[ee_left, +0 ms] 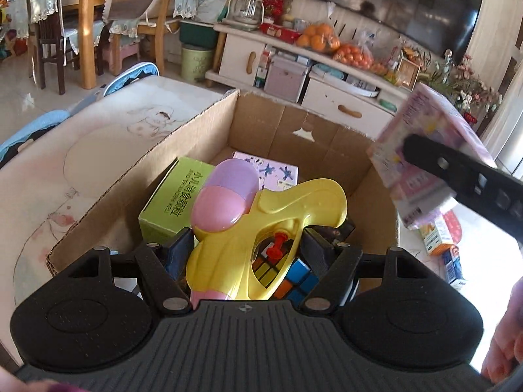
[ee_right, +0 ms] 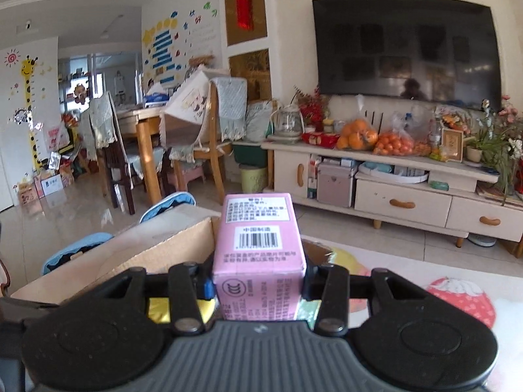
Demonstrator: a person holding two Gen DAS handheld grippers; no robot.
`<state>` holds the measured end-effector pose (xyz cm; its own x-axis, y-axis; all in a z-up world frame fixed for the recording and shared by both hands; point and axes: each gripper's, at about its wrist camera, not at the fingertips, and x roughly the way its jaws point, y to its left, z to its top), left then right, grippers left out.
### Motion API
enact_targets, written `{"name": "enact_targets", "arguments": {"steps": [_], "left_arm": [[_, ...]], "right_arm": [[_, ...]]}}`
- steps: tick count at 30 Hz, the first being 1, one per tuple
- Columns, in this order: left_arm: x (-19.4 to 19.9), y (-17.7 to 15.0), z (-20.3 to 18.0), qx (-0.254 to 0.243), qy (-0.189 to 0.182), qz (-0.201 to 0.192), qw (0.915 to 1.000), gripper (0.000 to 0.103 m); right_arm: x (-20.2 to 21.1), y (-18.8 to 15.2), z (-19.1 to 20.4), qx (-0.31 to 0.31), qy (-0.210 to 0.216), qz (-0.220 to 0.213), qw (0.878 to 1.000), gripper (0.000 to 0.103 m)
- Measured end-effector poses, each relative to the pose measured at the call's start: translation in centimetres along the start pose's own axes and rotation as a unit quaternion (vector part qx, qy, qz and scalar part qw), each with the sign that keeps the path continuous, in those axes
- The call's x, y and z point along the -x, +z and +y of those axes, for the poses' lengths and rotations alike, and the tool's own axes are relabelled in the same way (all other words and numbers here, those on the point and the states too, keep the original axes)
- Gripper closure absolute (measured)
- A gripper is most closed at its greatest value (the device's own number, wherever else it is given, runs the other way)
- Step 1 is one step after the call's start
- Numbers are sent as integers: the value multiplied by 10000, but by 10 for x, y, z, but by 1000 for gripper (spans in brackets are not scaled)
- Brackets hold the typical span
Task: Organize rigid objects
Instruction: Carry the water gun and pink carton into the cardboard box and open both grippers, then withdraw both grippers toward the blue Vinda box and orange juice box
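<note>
My left gripper (ee_left: pixel 246 248) is shut on a yellow toy water gun (ee_left: pixel 261 228) with a pink and purple tank, held over an open cardboard box (ee_left: pixel 287 124). Inside the box lie a green carton (ee_left: pixel 173 196), a pale purple box (ee_left: pixel 271 170) and a Rubik's cube (ee_left: pixel 294 277). My right gripper (ee_right: pixel 258 281) is shut on a pink box with a barcode (ee_right: pixel 258 248). That pink box also shows in the left wrist view (ee_left: pixel 421 150), held above the cardboard box's right edge. The cardboard box's rim (ee_right: pixel 176 241) lies ahead and left of it.
The cardboard box stands on a low table with a printed cloth (ee_left: pixel 81 170). Small cartons (ee_left: pixel 438 235) lie on the table at the right. A white TV cabinet (ee_right: pixel 392 196) with bags of oranges, a TV and dining chairs (ee_right: pixel 117 150) stand beyond.
</note>
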<state>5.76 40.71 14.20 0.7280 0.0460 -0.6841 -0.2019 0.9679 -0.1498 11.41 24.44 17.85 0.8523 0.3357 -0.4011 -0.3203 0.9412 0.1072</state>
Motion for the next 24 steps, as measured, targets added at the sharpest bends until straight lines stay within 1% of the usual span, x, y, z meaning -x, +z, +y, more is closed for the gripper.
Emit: {"name": "enact_targets", "arguments": {"steps": [5,6,7,8,9,11,14,20,24], "left_arm": [[4,-7,1,-52,57,129,9999,12],[6,-8,1,-41,58,144,9999,11],[7,-7,1,-40,86,140,9999,6],[8,-7,2,-54,109,108,9999,5],[10,-6,2,-75,119,74,9999,4],[12,-6,2,-61,149,46,9999,1],[14,-7,5,2,189,13,9998,0],[18,-7,4,93,195,-69,9997,0],[20,-6,2,139,169,-143,9997,0]], "right_arm": [[-13,-1,6,-85,46,187,9998,58],[-13,-1,7,-107,52,187,9998,54],[-12,-1,8,-148,35,181,9997,46],[-11,0,8,-170,18,153,9997,42],[-8,0,8,-172,9,114,9998,40],[-2,0,8,-161,-68,46,9998,33],[9,-1,5,-178,-229,-58,9996,27],[31,-9,-9,-341,-511,-187,9979,24],[46,-18,-14,-331,-730,-285,9964,21]]}}
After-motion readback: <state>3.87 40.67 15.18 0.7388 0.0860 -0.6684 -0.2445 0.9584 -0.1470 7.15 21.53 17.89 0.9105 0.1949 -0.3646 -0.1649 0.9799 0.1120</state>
